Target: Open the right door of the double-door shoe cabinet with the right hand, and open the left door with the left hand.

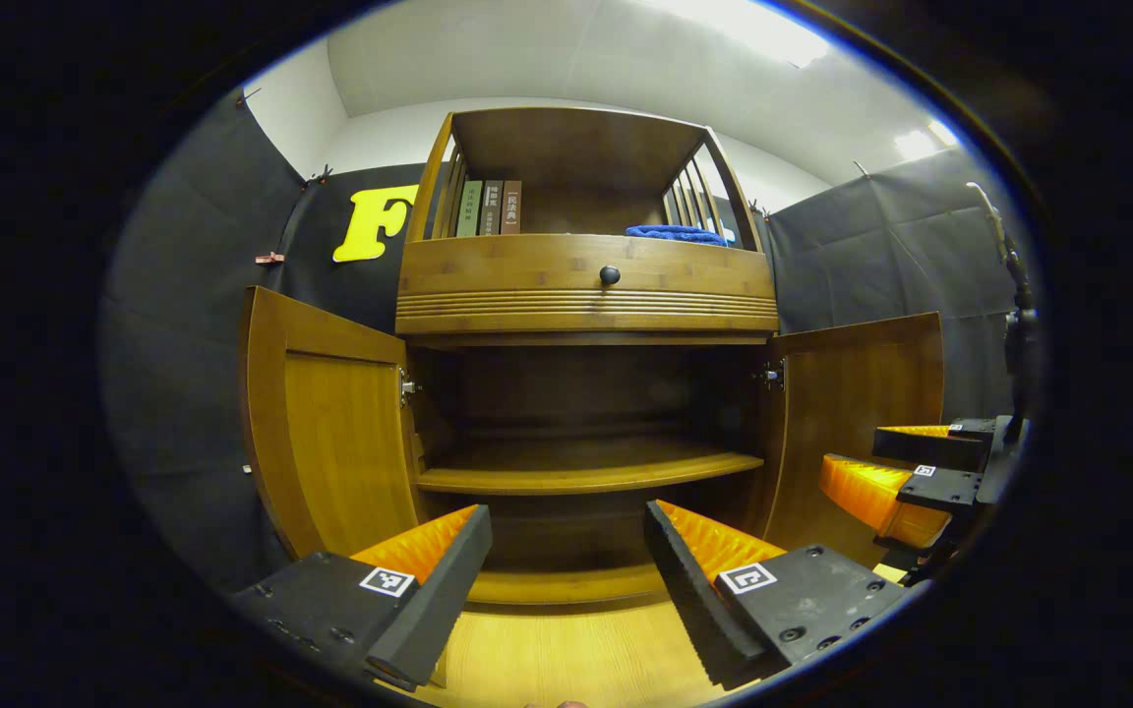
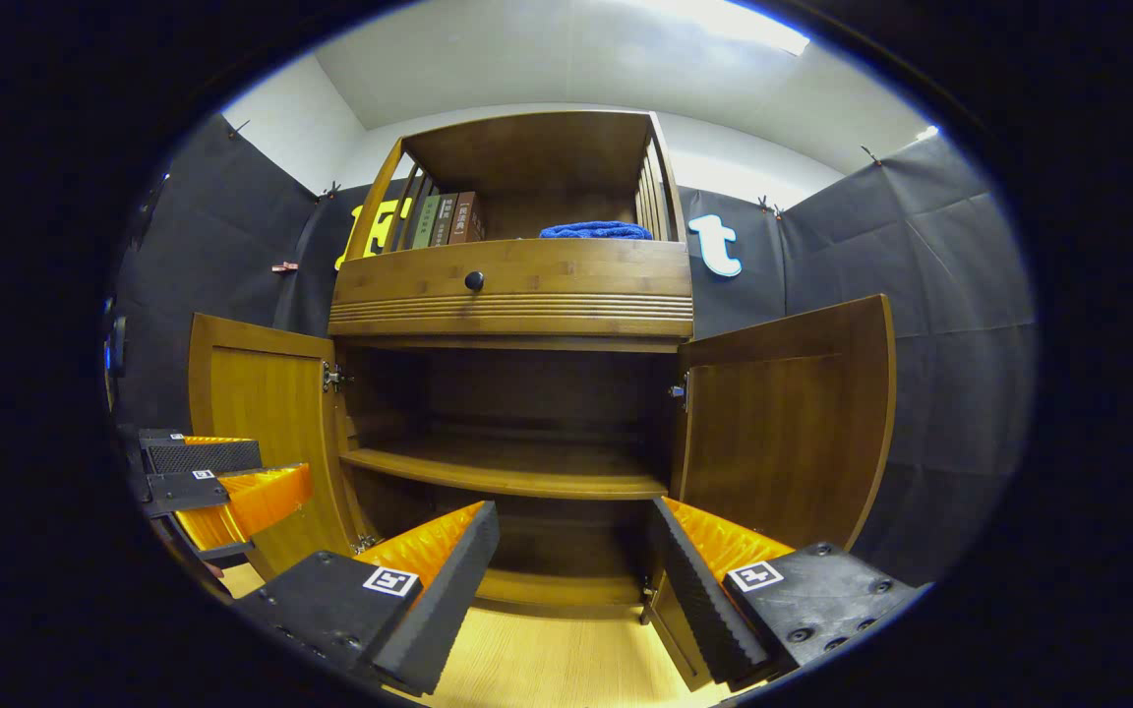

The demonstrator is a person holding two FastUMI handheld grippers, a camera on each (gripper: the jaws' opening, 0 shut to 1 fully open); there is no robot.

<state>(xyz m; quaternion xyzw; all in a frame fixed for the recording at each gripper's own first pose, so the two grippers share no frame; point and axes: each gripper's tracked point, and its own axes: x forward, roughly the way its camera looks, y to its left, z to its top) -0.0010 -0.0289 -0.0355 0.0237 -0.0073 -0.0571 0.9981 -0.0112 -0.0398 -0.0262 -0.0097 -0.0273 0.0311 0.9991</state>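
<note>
The wooden shoe cabinet (image 1: pixel 586 295) (image 2: pixel 512 295) stands ahead with both lower doors swung wide. Its left door (image 1: pixel 330 433) (image 2: pixel 262 413) hangs out to the left and its right door (image 1: pixel 862 413) (image 2: pixel 783 423) out to the right. Inside, a bare shelf (image 1: pixel 586 467) (image 2: pixel 507 472) shows. My left gripper (image 1: pixel 566 551) is open in front of the cabinet's lower opening, holding nothing. My right gripper (image 2: pixel 571 551) is open too, just left of the right door's lower edge. The right gripper (image 1: pixel 906 472) also appears at the right of the left gripper view, and the left gripper (image 2: pixel 222 482) at the left of the right gripper view.
Above the doors is a drawer with a dark round knob (image 1: pixel 609 275) (image 2: pixel 474 280). The top shelf holds several books (image 1: pixel 490 206) (image 2: pixel 444 218) and a folded blue cloth (image 1: pixel 677 234) (image 2: pixel 596 231). Light wooden floor (image 1: pixel 566 659) lies below. Black cloth walls stand on both sides.
</note>
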